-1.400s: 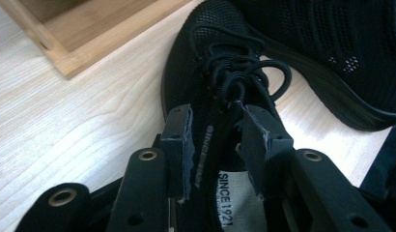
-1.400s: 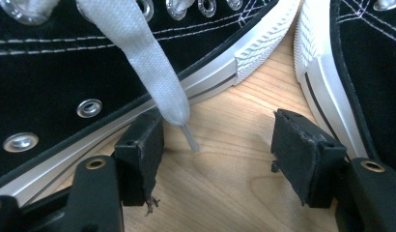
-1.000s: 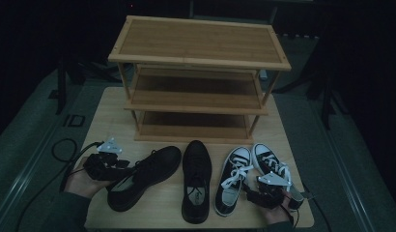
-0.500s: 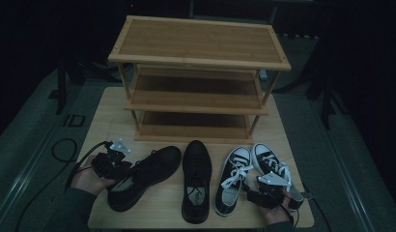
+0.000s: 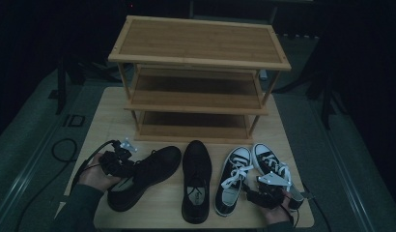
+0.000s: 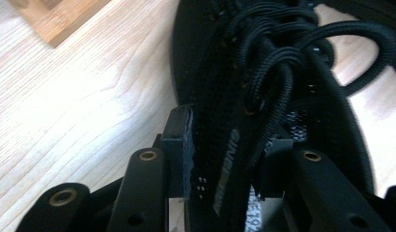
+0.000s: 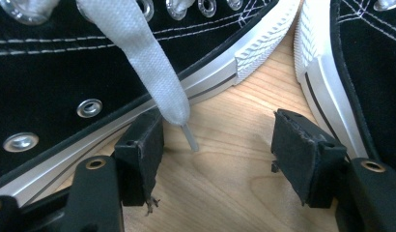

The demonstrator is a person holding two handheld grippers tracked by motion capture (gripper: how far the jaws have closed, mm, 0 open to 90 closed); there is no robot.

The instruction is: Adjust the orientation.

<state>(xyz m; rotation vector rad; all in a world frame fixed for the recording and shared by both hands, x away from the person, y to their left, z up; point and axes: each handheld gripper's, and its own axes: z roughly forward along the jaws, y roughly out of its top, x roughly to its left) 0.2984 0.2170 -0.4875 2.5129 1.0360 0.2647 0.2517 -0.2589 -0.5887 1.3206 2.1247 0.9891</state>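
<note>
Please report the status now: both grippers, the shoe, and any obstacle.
Left gripper shut on left black shoe. Right gripper open, empty, between the two sneakers. Shelf ahead, nothing blocking.

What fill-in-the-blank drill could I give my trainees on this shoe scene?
1. The left tool is shut on the ____ shoe.
2. The right tool is ____, with bare table between its jaws.
3. The rack has ____ shelves.
4. A white ____ lies against one pad of the right tool.

Missing words: black; open; three; lace
</note>
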